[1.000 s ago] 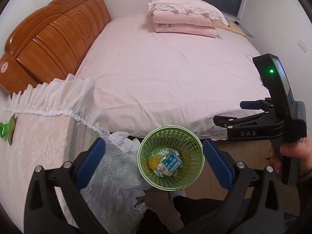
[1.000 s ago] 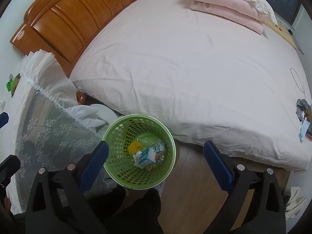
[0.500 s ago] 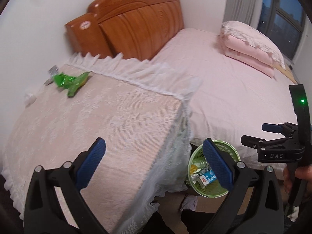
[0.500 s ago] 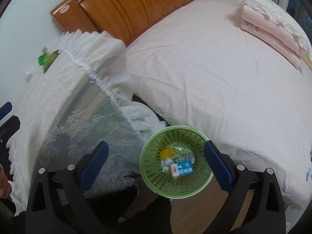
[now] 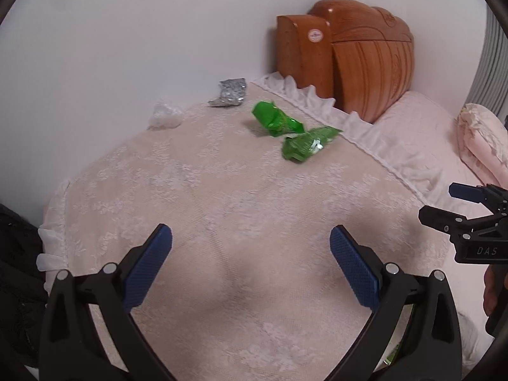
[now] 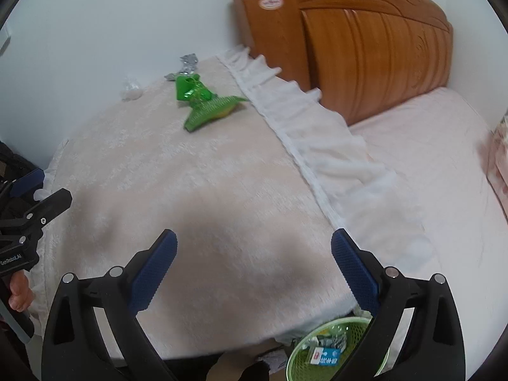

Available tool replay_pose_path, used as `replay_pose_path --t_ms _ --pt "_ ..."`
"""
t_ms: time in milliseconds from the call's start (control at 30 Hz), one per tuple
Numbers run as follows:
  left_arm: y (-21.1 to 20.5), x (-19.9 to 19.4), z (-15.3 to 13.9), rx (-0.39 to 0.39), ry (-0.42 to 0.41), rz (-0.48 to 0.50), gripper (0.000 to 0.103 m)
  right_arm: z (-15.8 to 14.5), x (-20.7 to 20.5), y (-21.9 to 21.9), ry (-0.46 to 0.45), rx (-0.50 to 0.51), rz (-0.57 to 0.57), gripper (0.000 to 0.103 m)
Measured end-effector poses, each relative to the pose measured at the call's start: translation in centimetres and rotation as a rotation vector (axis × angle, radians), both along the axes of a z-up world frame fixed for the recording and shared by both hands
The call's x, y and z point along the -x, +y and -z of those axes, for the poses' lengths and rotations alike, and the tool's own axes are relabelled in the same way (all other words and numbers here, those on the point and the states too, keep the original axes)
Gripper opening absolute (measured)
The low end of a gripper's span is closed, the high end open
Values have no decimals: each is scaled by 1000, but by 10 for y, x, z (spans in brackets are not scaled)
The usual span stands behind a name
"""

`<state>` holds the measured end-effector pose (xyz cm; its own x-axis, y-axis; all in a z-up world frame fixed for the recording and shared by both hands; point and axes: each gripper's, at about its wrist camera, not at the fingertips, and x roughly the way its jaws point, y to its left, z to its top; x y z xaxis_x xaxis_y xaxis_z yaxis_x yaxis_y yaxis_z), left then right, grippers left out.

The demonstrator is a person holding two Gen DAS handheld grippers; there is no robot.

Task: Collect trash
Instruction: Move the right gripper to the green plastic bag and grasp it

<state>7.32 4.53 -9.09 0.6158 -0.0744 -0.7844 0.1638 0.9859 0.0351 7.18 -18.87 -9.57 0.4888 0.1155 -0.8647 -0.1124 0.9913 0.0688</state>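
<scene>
Two green wrappers (image 5: 275, 118) (image 5: 307, 145) lie at the far end of a lace-covered table (image 5: 222, 222), with a silver foil wrapper (image 5: 230, 92) and a crumpled clear plastic piece (image 5: 165, 115) near the wall. In the right wrist view the green wrappers (image 6: 203, 104) look bunched together, with the foil wrapper (image 6: 188, 63) behind them. The green trash basket (image 6: 330, 349) sits on the floor below the table's near right corner and holds a blue-white carton and other scraps. My left gripper (image 5: 250, 266) and right gripper (image 6: 254, 270) are both open and empty over the near half of the table.
A wooden headboard (image 6: 365, 38) stands against the wall behind the table. A pink bed (image 6: 444, 165) lies to the right, with folded pink bedding (image 5: 482, 139) on it. The white frilled edge of the cloth (image 6: 317, 146) hangs between table and bed.
Both views have swung up and left from the trash basket to the tabletop. The basket has dropped to the bottom edge of the right wrist view, and the wrappers are now ahead. Both grippers stay open.
</scene>
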Motion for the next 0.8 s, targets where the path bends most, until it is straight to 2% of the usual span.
replay_pose_path --t_ms 100,300,433,600,633,667,733,800 --pt "28 -28 7 18 9 -41 95 3 -41 32 -13 27 -52 97" --pt "63 -80 22 34 10 -93 95 27 -151 94 -38 73 -160 97" --pt "79 -109 27 58 16 -132 95 48 -205 113 -24 86 -188 97" --pt "90 -139 32 96 44 -170 95 72 -242 120 25 109 -175 97" --pt "91 -145 34 108 53 -177 95 76 -246 121 36 116 -178 93" --pt "92 -151 36 121 65 -184 95 81 -250 123 60 120 -182 78" --pt "94 -165 40 156 85 -203 95 82 -253 123 64 111 -178 57" --pt "97 -179 42 185 93 -239 95 76 -254 122 42 103 -171 57"
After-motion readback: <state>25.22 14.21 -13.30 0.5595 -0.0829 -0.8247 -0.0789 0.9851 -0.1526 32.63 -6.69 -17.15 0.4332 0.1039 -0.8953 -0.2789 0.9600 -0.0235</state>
